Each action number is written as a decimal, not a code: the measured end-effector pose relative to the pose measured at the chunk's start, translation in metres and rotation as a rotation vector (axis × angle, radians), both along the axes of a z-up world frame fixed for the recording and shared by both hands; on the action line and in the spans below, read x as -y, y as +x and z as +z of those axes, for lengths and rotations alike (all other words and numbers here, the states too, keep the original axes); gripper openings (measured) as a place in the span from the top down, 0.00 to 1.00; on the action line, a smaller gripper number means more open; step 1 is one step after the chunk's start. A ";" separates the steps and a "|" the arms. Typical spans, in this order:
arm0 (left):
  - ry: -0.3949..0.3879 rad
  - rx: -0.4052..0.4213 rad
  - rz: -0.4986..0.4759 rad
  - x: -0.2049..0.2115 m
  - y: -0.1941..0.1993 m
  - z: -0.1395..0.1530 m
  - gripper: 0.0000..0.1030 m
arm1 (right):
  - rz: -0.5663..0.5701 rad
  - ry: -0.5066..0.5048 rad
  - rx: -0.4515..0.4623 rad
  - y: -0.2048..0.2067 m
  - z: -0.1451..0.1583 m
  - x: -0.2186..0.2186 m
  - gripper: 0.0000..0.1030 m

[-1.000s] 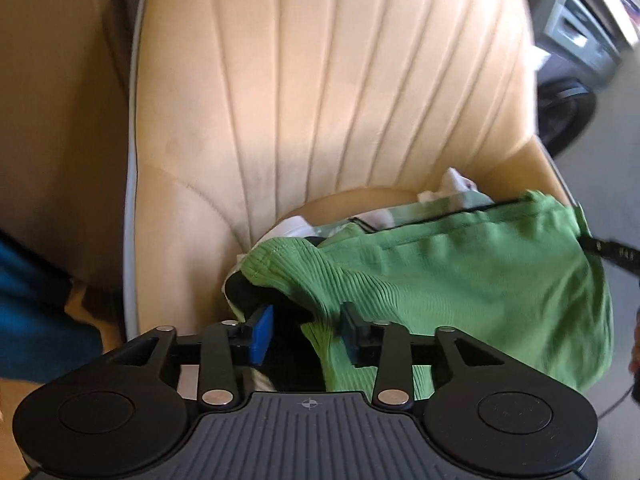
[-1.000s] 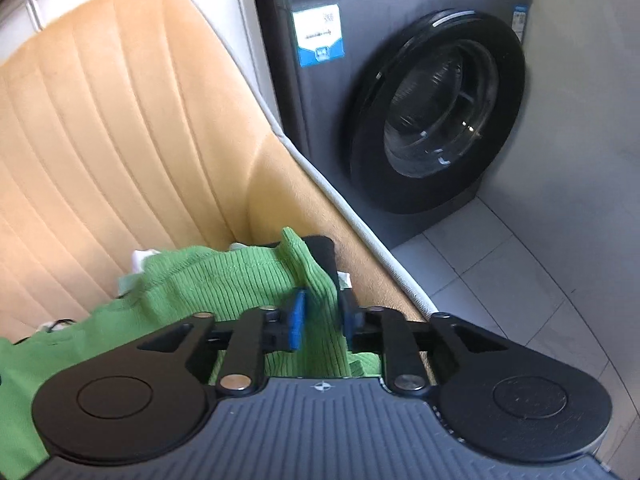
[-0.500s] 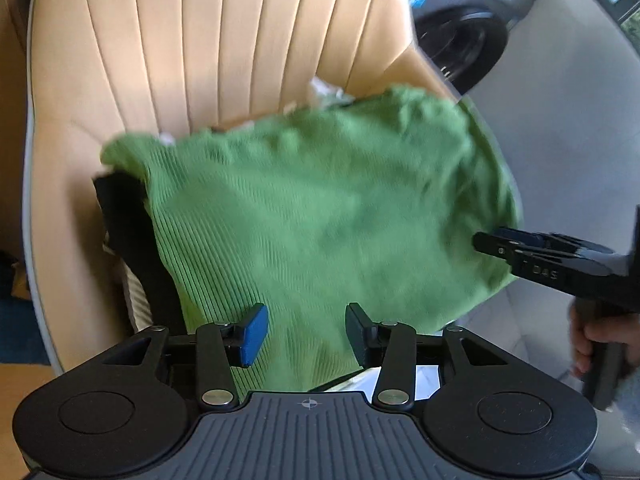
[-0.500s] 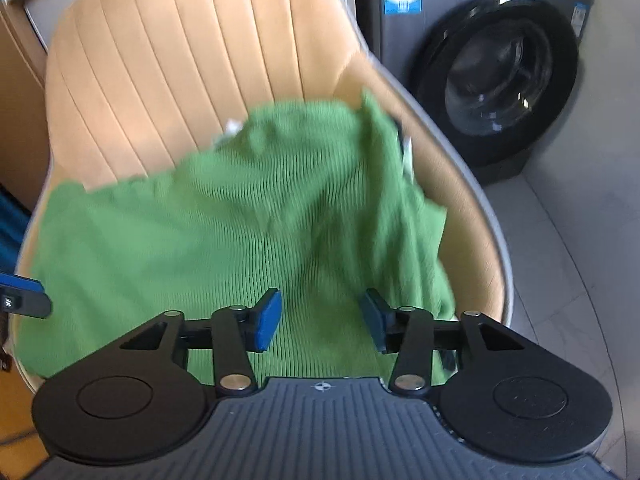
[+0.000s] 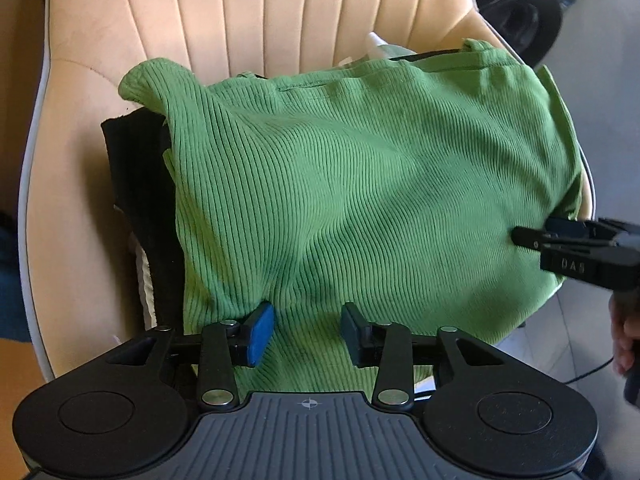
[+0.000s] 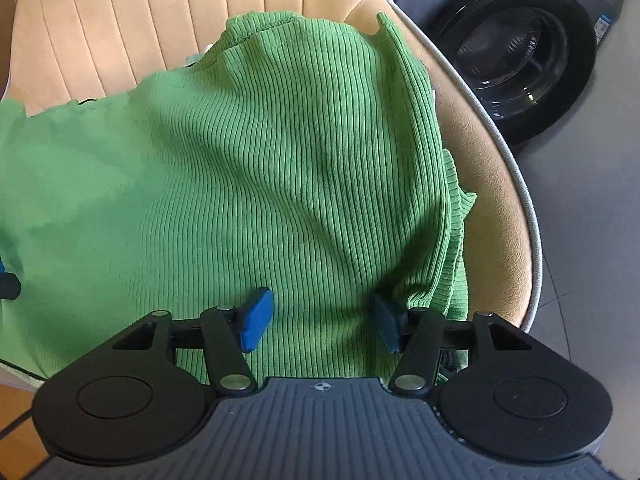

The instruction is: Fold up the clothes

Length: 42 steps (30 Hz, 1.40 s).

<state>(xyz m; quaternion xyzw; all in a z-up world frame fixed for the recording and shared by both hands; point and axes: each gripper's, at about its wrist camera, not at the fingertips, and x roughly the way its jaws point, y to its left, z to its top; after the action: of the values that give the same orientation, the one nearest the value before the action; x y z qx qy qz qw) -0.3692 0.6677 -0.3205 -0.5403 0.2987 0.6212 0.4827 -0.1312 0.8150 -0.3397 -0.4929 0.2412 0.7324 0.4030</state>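
Left gripper (image 5: 307,330) points steeply down over the near edge of the green top (image 5: 360,184), its jaws opening, with ribbed cloth under the gap but neither pad pressing on it. In this view the top lies spread over a pile of other clothes, a black garment (image 5: 140,184) showing along its left side, all on the seat of a tan chair (image 5: 256,12). Its hem runs along the far edge, and one corner curls up at the far left. At the right edge the right gripper (image 5: 536,236) comes in level over the cloth, with part of a hand (image 5: 624,340) behind it.

From the right wrist, the right gripper (image 6: 316,322) also tilts steeply down over the top (image 6: 260,152) near its right side; its jaws are opening and stand wide, cloth lying loose between them, nothing clamped. Folded layers of the same knit bunch just right of the far pad. A washing machine (image 6: 520,64) stands beyond the chair (image 6: 492,184).

By its look, the top is a light, soft, stretchy rib knit. It should drape and sag rather than hold a shape, and it may drag the clothes beneath it. Corners or a hemmed edge look like the best holds, pinched through both layers, one gripper at each end, so it lifts evenly.
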 end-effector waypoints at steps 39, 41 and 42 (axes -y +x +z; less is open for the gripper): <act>-0.032 -0.118 0.066 0.085 0.096 0.128 0.01 | -0.073 0.080 -0.052 0.064 0.176 0.158 0.00; -0.027 -0.109 0.097 0.097 0.109 0.134 0.01 | -0.049 0.081 -0.058 0.076 0.182 0.167 0.00; -0.025 -0.111 0.104 0.103 0.116 0.137 0.01 | -0.040 0.084 -0.063 0.083 0.186 0.171 0.00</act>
<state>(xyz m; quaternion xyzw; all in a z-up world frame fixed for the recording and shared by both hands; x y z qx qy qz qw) -0.2529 0.5643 -0.1840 -0.5258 0.3041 0.6707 0.4257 -0.0485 0.6436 -0.1537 -0.4475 0.2328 0.7487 0.4302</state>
